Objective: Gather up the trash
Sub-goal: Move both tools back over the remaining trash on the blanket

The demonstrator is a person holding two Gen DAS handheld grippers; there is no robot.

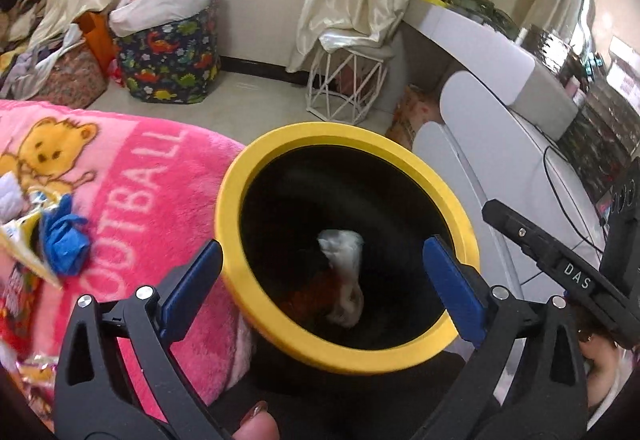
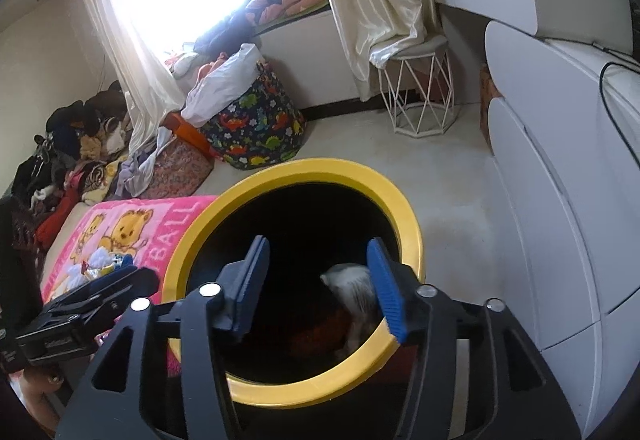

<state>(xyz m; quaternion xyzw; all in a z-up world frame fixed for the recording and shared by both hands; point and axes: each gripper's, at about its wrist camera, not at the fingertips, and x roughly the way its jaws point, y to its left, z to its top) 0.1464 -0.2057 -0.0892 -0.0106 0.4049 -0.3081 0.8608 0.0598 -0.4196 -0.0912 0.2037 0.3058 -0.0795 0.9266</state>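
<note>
A black bin with a yellow rim (image 1: pixel 256 163) (image 2: pixel 412 228) stands beside a bed covered by a pink blanket (image 1: pixel 152 179) (image 2: pixel 168 215). Inside it lie a white crumpled piece (image 1: pixel 344 252) (image 2: pixel 352 284) and something orange (image 1: pixel 312 292). My left gripper (image 1: pixel 324 280) is open wide over the bin mouth, nothing between its blue pads. My right gripper (image 2: pixel 320 280) is open above the bin too, its jaws empty. More trash rests on the blanket: a blue crumpled scrap (image 1: pixel 62 240) and snack wrappers (image 1: pixel 20 240) (image 2: pixel 100 264).
White drawers (image 1: pixel 500 159) (image 2: pixel 560 199) stand right of the bin. A white wire stool (image 1: pixel 348 79) (image 2: pixel 420 91), a dinosaur-print basket (image 1: pixel 168 59) (image 2: pixel 256 127) and piles of clothes (image 2: pixel 80 159) sit on the floor by the window. A thumb (image 1: pixel 256 428) shows at the bottom.
</note>
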